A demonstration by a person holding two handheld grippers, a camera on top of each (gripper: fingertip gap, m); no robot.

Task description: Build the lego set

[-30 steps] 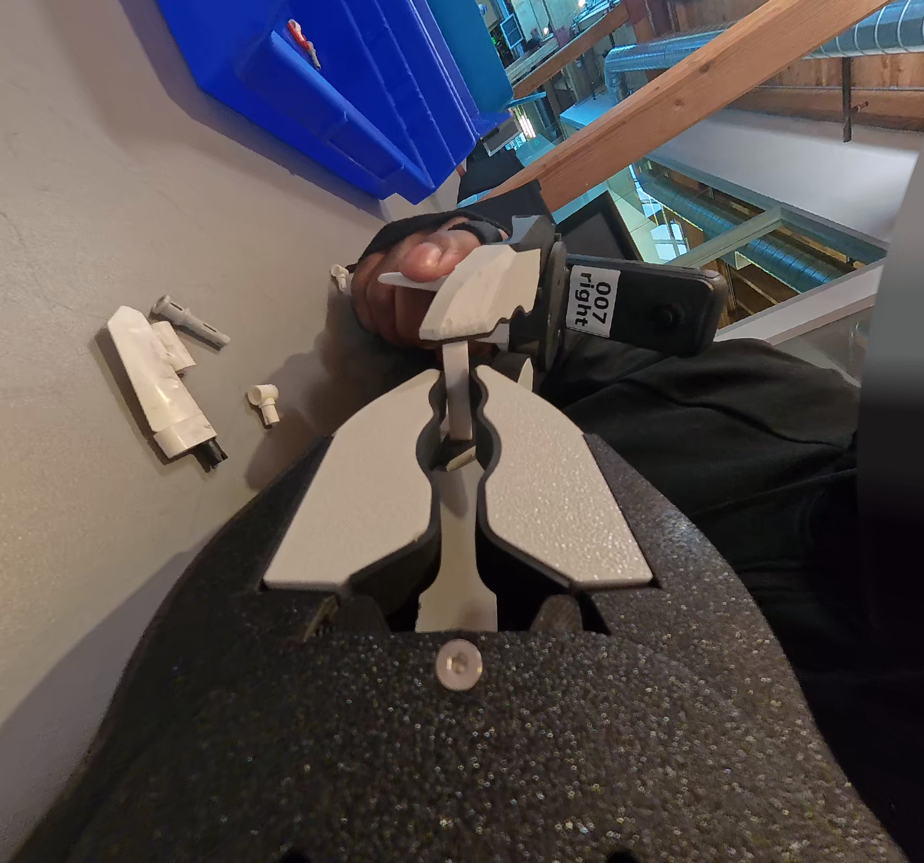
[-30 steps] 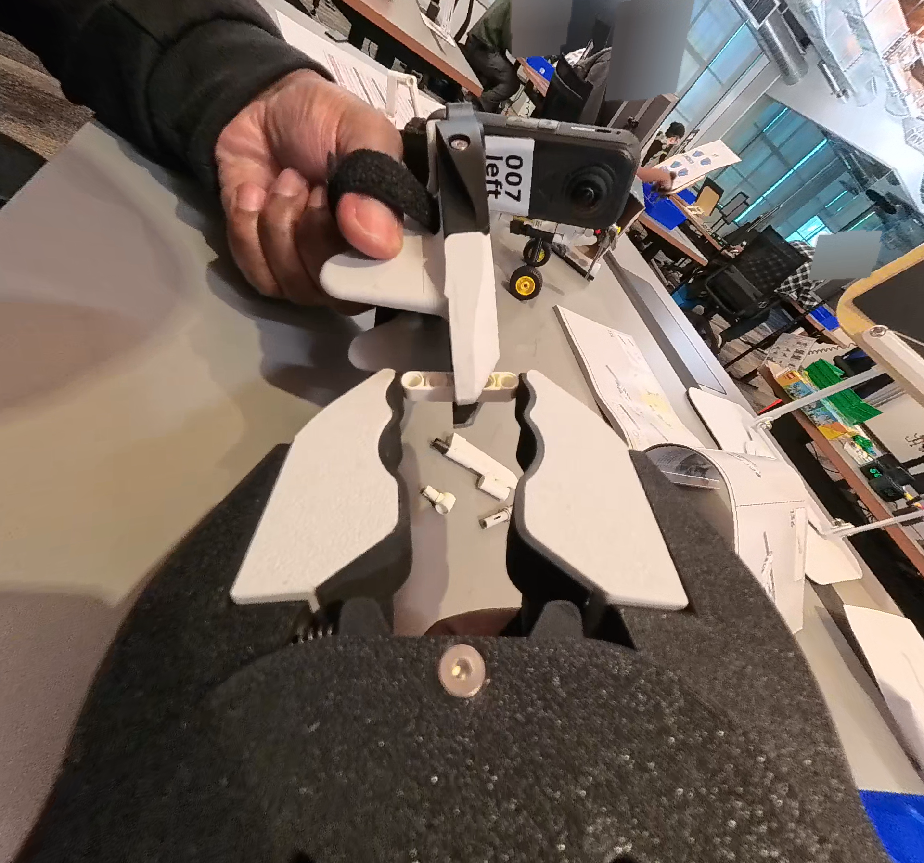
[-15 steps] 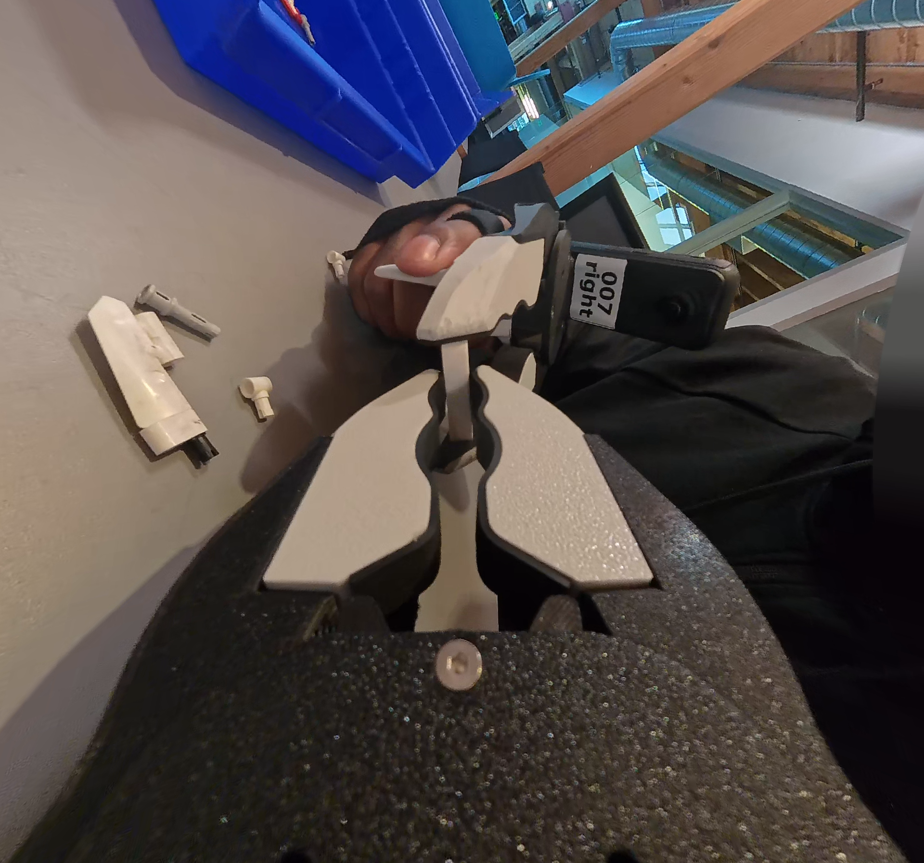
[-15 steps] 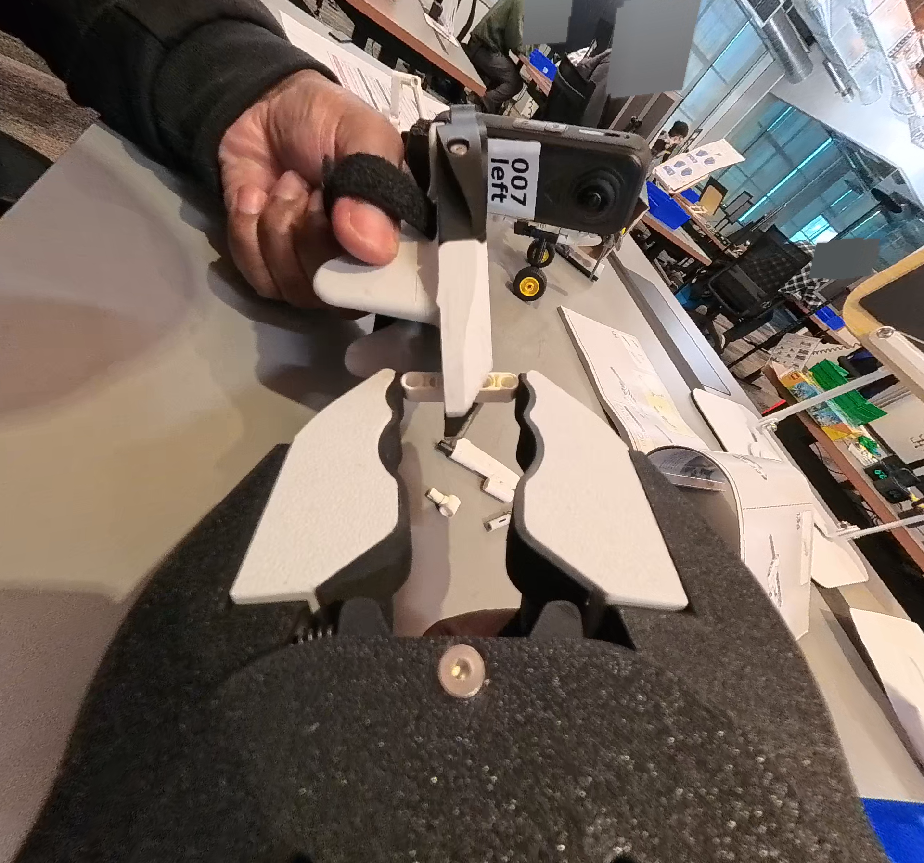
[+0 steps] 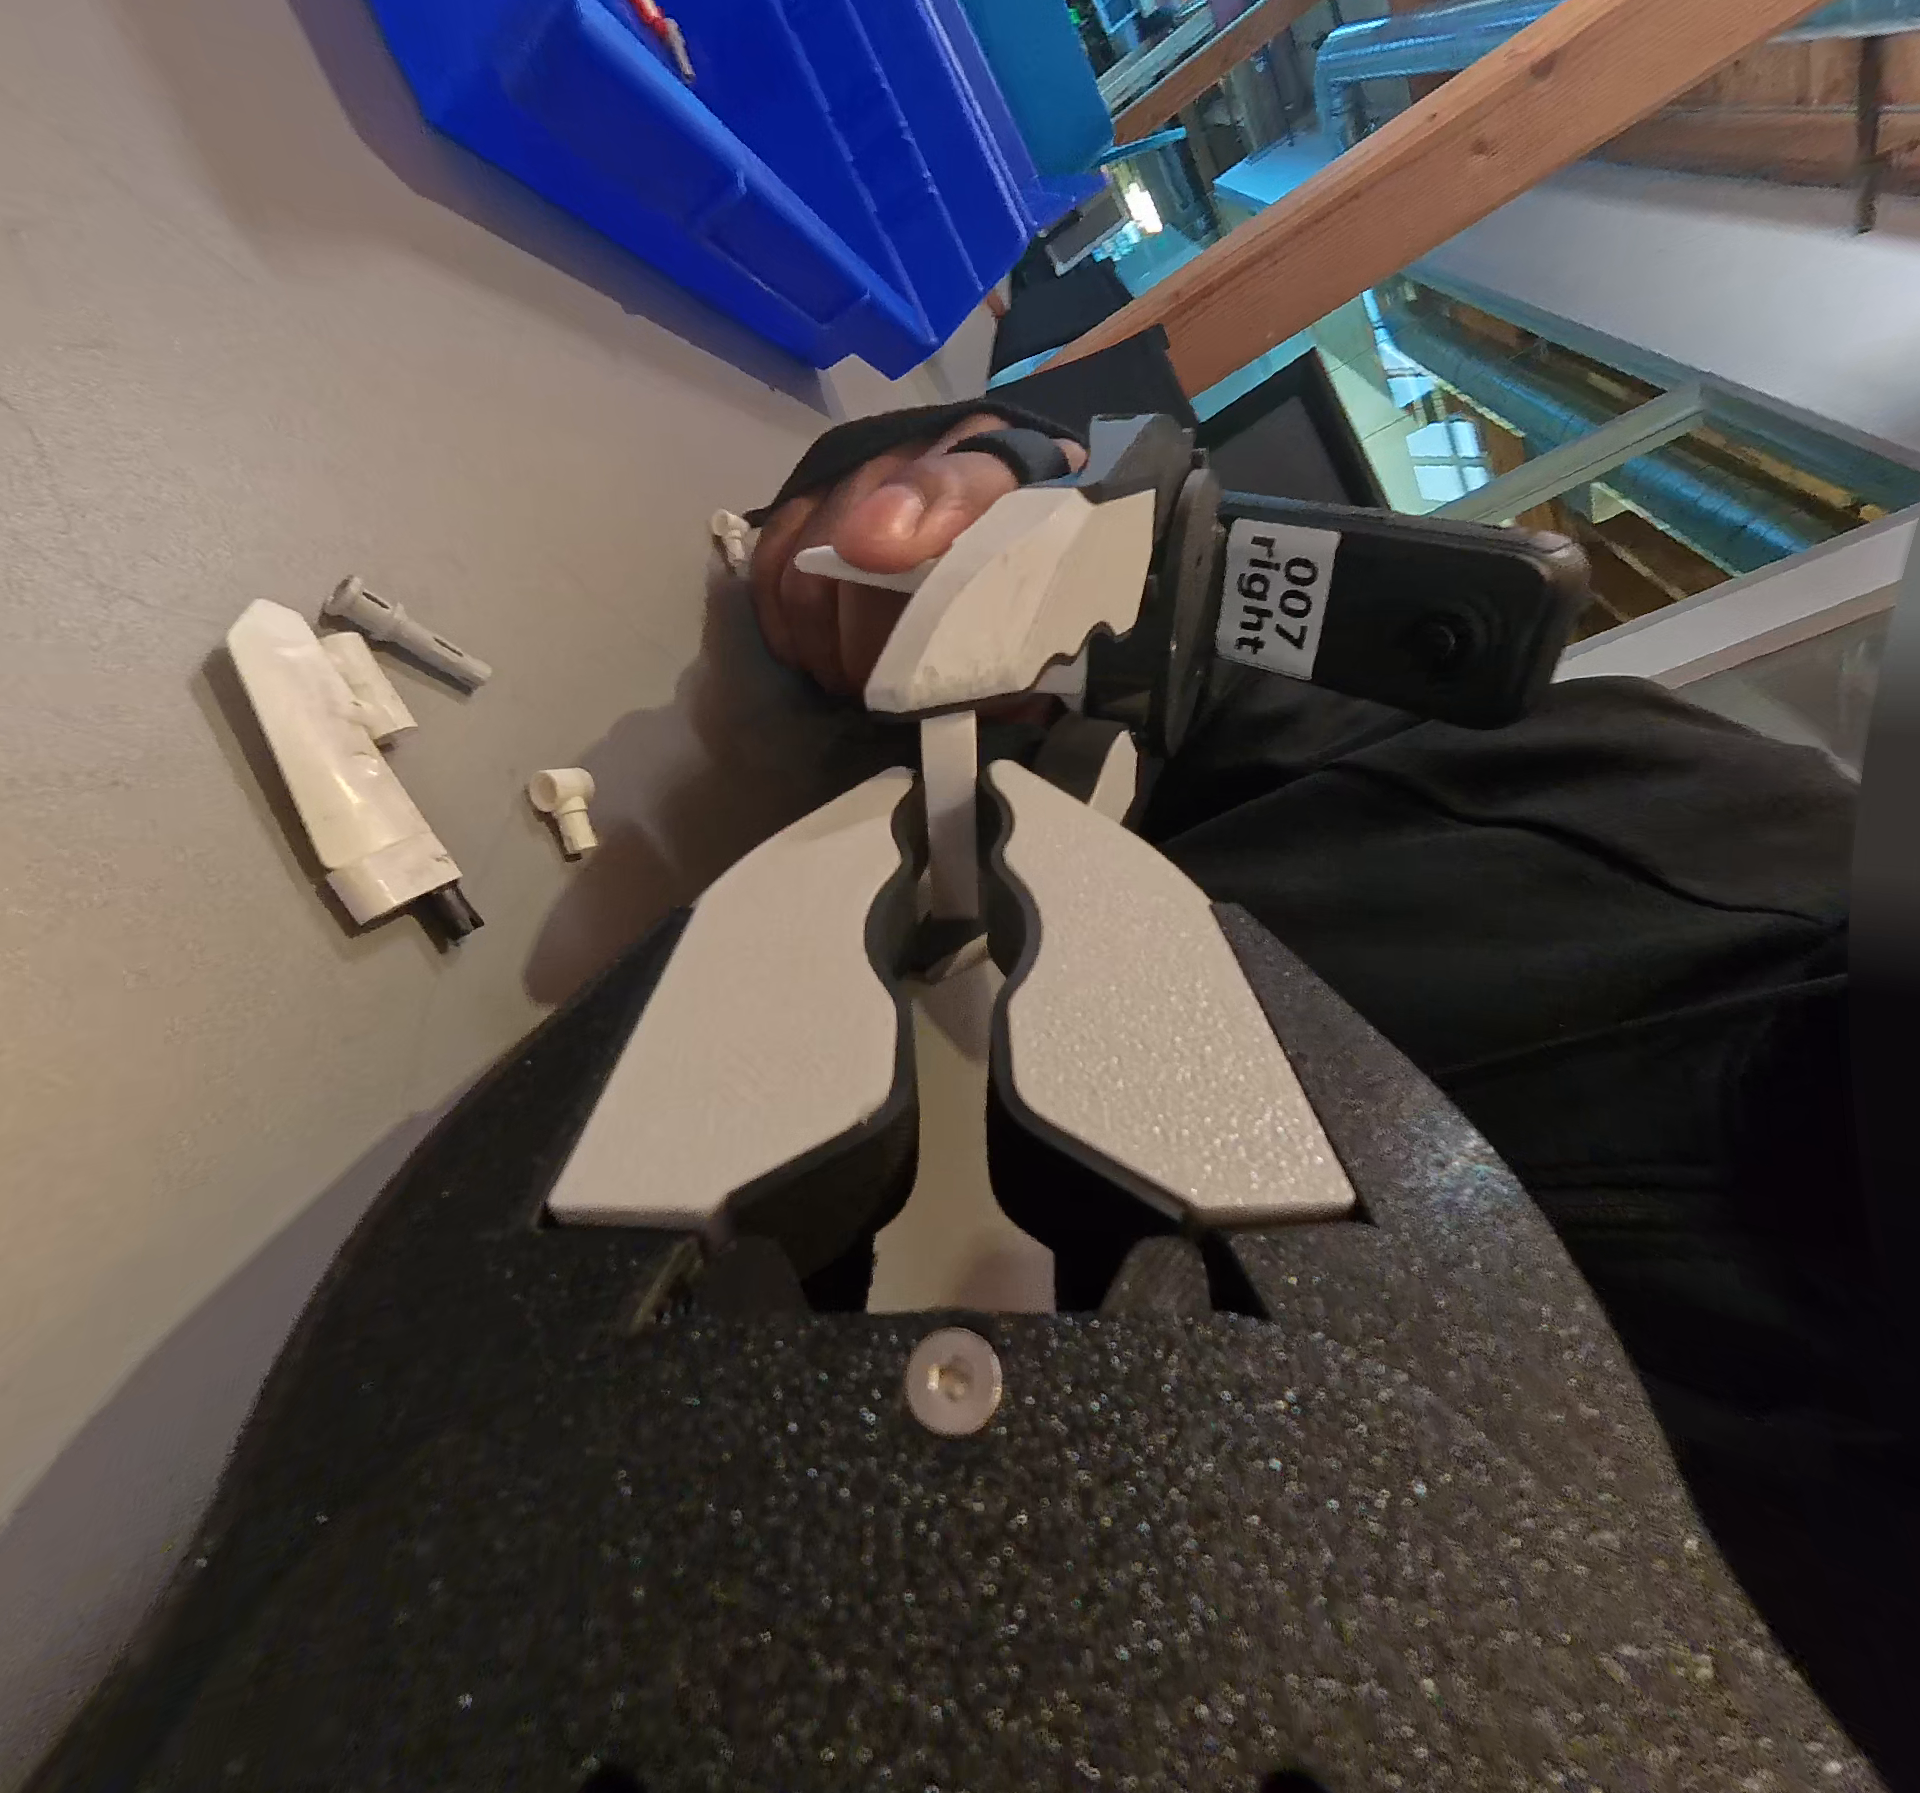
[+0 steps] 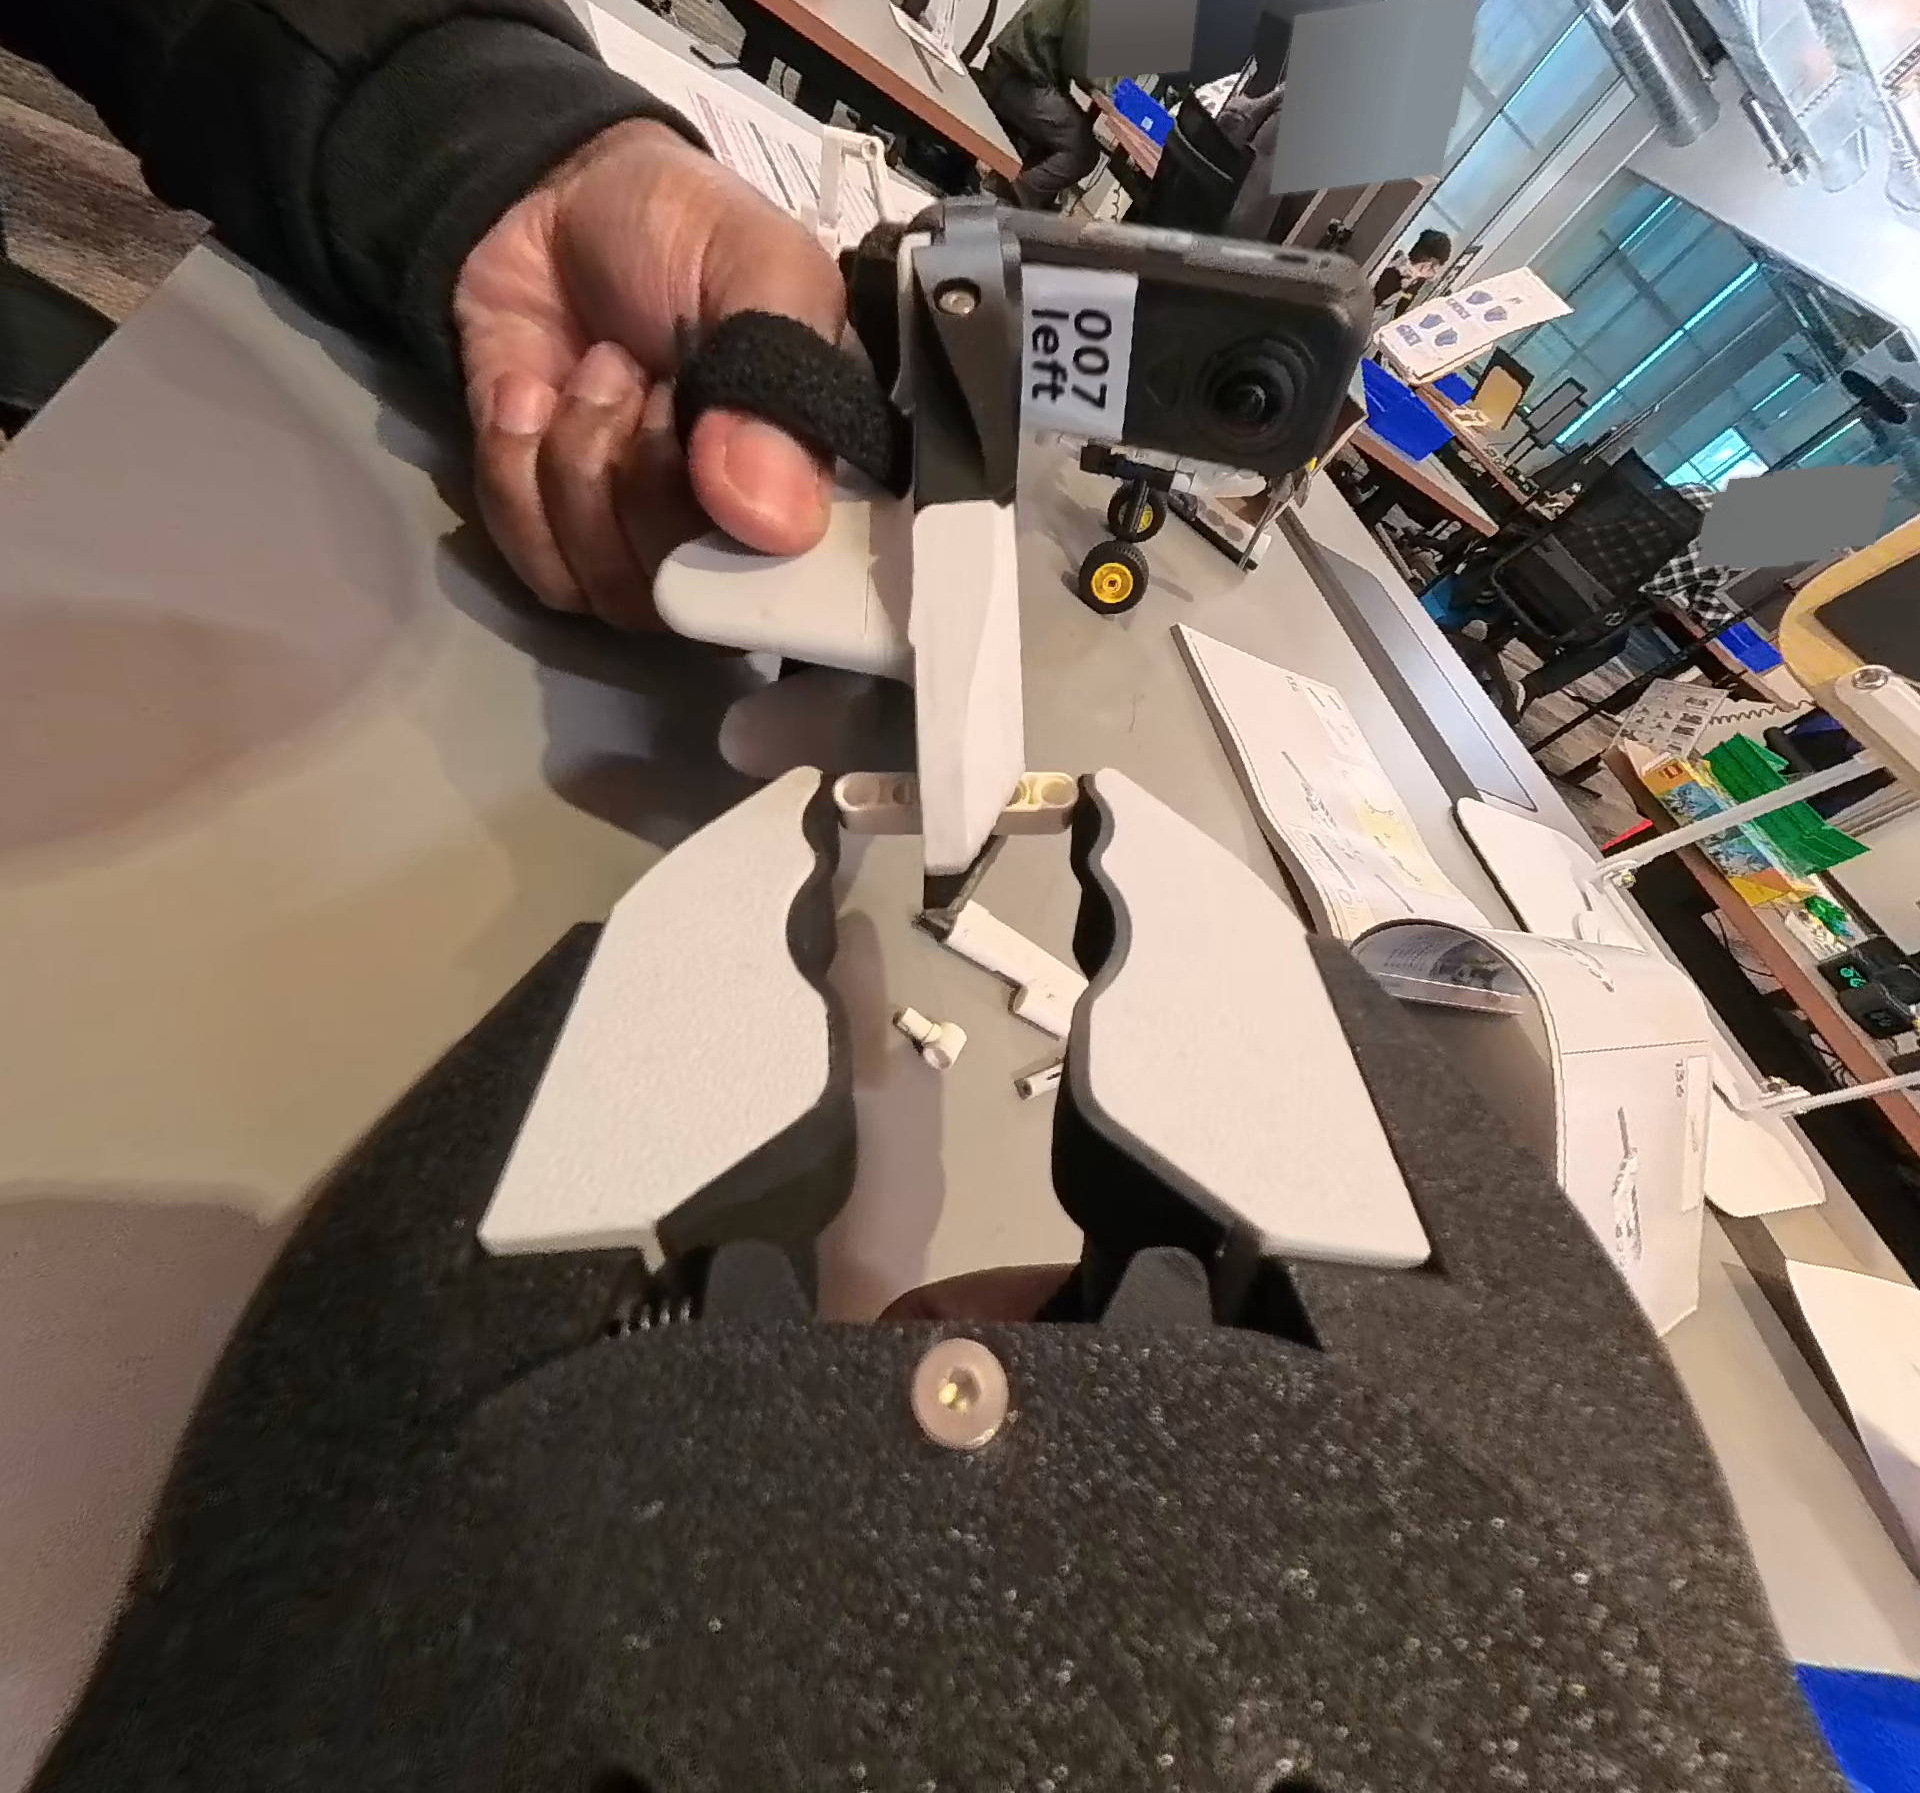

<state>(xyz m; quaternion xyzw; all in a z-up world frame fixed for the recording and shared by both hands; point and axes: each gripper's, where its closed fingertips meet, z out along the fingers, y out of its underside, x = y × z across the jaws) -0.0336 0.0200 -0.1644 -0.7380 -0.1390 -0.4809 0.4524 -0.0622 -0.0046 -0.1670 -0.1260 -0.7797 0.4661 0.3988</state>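
Note:
A short white beam with round holes [image 6: 1044, 793] is held above the grey table [image 6: 312, 912]. My right gripper [image 6: 956, 793] is shut on it lengthwise, one fingertip at each end. My left gripper [image 5: 951, 787] comes down from above and is shut on the beam's middle across its thin sides, where the beam shows as a narrow white strip [image 5: 951, 808]. One left finger [image 6: 966, 704] crosses in front of the beam in the right wrist view. The right gripper's finger [image 5: 997, 621] sits at the strip's upper end in the left wrist view. A dark part just under the left fingertips is unclear.
On the table lie a long white panel piece with a black end [image 5: 332, 777], a grey pin [image 5: 405, 637] and a small white connector [image 5: 561, 803]. A blue bin [image 5: 727, 81] stands behind them. A booklet [image 6: 1330, 808], a yellow wheel [image 6: 1112, 580] and curled paper [image 6: 1558, 1047] lie to the right. Both grippers' tips are close together, under 4 cm apart. The small white connector [image 5: 561, 803] sits 6 cm or so from the ends of my left fingers. It turns up in the right wrist view [image 6: 940, 1021] as well.
Both grippers keep their hold on the white beam. The pair has shifted and tilted only slightly over the table.

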